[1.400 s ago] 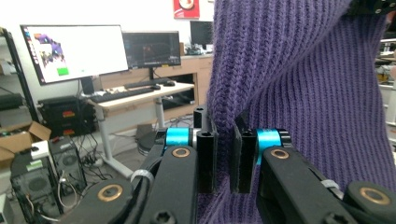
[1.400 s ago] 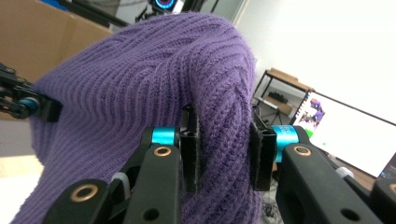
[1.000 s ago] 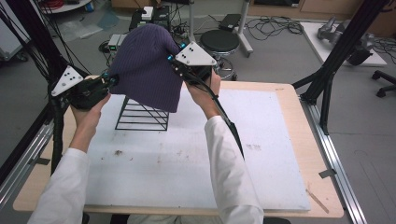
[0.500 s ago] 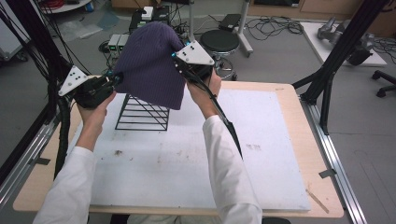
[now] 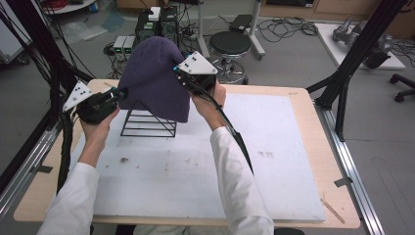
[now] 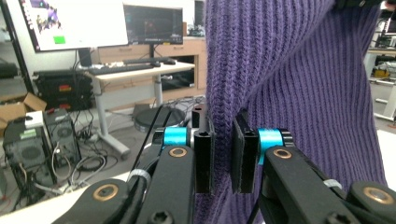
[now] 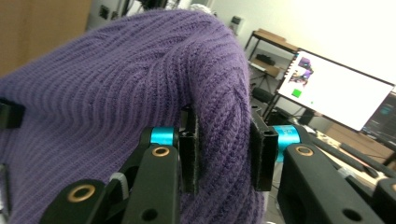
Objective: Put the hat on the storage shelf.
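1. Purple ribbed knit beanie (image 5: 156, 78) held aloft, long axis upright, directly above black wire pyramid rack (image 5: 148, 121) on white tabletop (image 5: 195, 176).
2. Left claw (image 5: 119, 93) clamped on hem; right claw (image 5: 182, 76) pinching a fold higher up, equally near.

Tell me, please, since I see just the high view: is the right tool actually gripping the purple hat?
Observer: Yes. In the right gripper view the right tool has its jaws shut on a thick fold of the hat.
Operator: Thank you. And the left tool?
Observer: In the left gripper view the left tool pinches a thin edge of the hat, with the jaws nearly together.
Operator: Is anything behind the hat that I can't see?
Observer: Yes. The left gripper view shows a desk with a lit screen beyond the table.
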